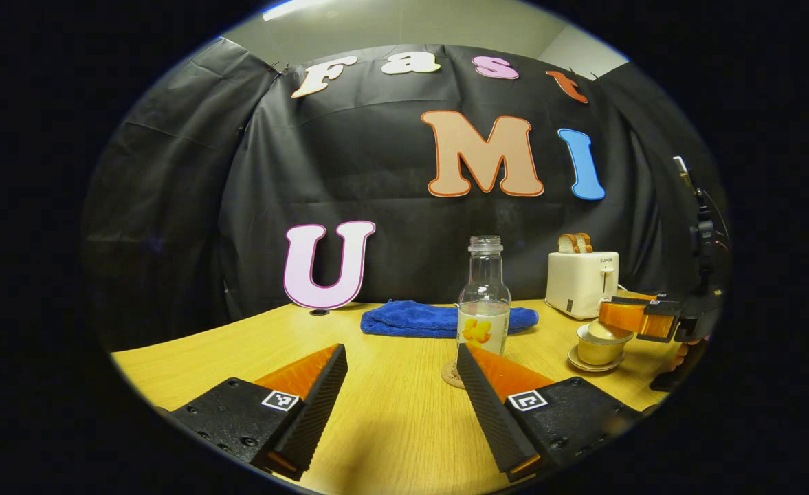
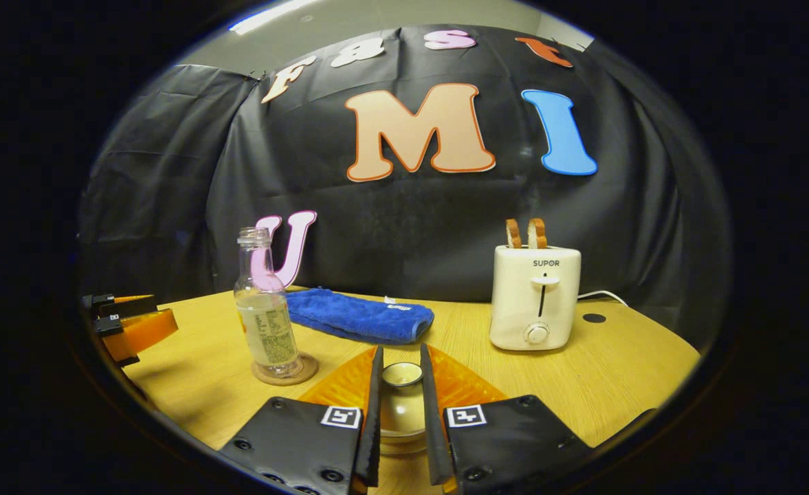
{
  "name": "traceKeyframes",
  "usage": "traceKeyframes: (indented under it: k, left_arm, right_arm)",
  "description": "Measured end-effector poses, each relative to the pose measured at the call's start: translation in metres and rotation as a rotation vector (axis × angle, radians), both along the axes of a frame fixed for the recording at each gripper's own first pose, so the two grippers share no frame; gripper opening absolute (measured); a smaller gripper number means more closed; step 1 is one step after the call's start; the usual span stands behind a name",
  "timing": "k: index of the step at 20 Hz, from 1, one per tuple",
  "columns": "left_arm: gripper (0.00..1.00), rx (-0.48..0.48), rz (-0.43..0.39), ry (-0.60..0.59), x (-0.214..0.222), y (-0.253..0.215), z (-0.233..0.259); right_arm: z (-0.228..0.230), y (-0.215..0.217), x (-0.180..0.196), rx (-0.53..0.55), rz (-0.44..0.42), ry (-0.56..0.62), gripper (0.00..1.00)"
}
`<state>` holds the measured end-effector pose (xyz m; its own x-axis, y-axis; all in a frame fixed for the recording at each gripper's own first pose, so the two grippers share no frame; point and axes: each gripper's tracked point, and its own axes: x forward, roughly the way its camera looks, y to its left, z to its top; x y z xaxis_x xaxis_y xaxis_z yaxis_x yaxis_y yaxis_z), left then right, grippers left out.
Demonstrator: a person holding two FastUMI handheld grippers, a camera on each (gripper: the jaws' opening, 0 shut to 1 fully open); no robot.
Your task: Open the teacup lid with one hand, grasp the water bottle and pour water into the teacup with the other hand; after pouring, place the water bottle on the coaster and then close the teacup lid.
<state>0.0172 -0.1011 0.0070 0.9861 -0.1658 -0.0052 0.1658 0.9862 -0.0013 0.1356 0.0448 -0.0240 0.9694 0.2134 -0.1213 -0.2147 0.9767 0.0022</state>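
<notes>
Teacup lid (image 2: 401, 375), small round cream ceramic with a knob, sits between the right claw (image 2: 401, 385) fingers, nearly closed around it; likely slippery and fragile, best pinched at the knob. Left claw (image 1: 401, 385) gapes wide, clear glass water bottle (image 1: 484, 302) just ahead on its coaster

"SUPOR" on toaster (image 2: 535, 297) front

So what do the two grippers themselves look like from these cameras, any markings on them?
Each gripper has two wedge-shaped fingers with ribbed inner faces, mounted on black blocks with visible screws. Every block carries a small square black-and-white tag. You can see this on the left gripper in the left gripper view and the right gripper in the right gripper view. No cables or sleeves are visible.
</notes>
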Motion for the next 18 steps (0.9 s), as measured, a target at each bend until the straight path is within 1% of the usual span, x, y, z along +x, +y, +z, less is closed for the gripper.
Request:
traceKeyframes:
  k: [5,6,8,14,16,17,18]
  left_arm:
    - [0.94,0.000,0.000,0.000,0.000,0.000,0.000]
    - [0.94,-0.001,0.000,0.000,0.001,-0.001,-0.001]
    - [0.94,0.000,0.000,0.000,0.000,0.000,0.000]
    - [0.94,-0.001,0.000,-0.002,0.000,0.000,0.000]
    - [0.94,-0.001,-0.001,-0.002,0.000,0.000,-0.001]
    - [0.94,-0.001,-0.001,-0.002,0.000,0.000,0.000]
    - [0.94,-0.001,-0.001,-0.002,0.000,0.000,0.000]
  right_arm:
    - [-0.005,0.005,0.001,-0.007,0.030,0.035,0.31]
    - [-0.005,0.005,0.001,-0.006,0.028,0.038,0.31]
    - [-0.006,0.002,0.001,-0.008,0.016,0.041,0.33]
    - [-0.005,0.004,-0.001,-0.011,0.023,0.036,0.50]
    - [-0.001,0.003,-0.004,-0.007,0.017,0.012,0.73]
    - [0.003,0.001,-0.007,-0.003,0.010,-0.007,0.65]
    - [0.006,-0.001,-0.009,0.004,0.004,-0.027,0.65]
